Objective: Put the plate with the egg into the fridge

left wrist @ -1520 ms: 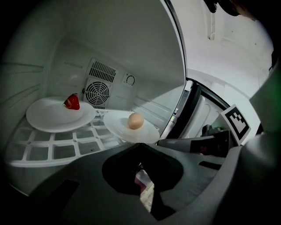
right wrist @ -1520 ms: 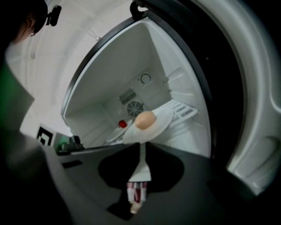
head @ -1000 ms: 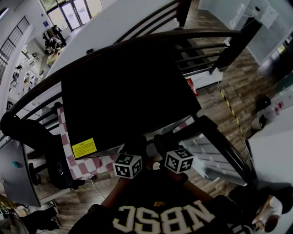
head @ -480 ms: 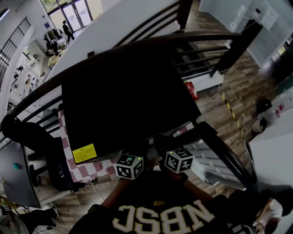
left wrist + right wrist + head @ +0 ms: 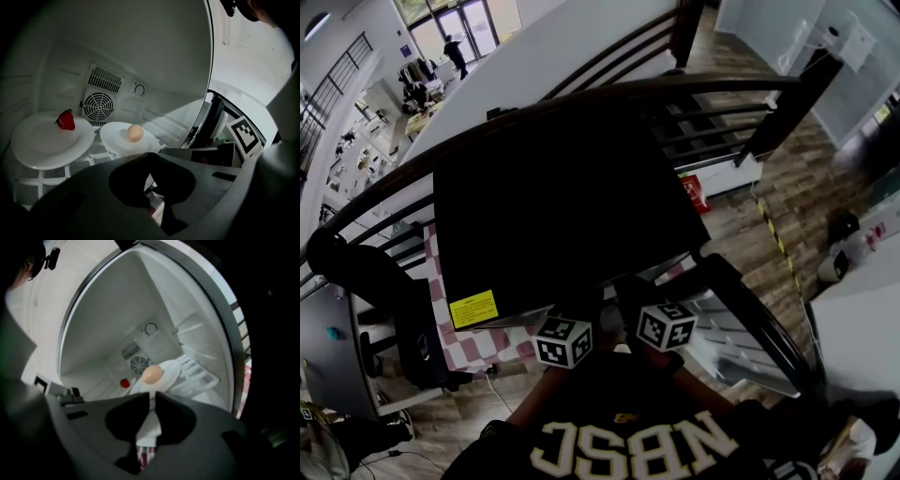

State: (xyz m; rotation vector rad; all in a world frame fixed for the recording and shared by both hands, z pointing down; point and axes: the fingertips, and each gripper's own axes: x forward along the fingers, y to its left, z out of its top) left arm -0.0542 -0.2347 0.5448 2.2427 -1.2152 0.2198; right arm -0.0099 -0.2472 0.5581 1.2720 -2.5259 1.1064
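Head view: black fridge (image 5: 562, 187) hides plate (image 5: 171, 371) and egg (image 5: 152, 374).

Plate (image 5: 112, 138): white. Egg (image 5: 135, 133): pale tan. Second plate (image 5: 42, 145): white, carrying a red item (image 5: 66, 121). Fridge interior (image 5: 140, 47): white. Fridge casing (image 5: 562, 187): black, with a yellow label (image 5: 474, 308). Cloth (image 5: 478, 345): red-and-white check. Marker cubes (image 5: 563, 341): black-and-white squares. Floor (image 5: 769, 187): brown wood planks. Person's shirt (image 5: 628, 403): black with pale lettering.

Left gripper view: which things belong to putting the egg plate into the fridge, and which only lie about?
Job: plate, egg on it, fridge, right gripper shut on the plate's rim.
Lying about: second plate, red item on it.
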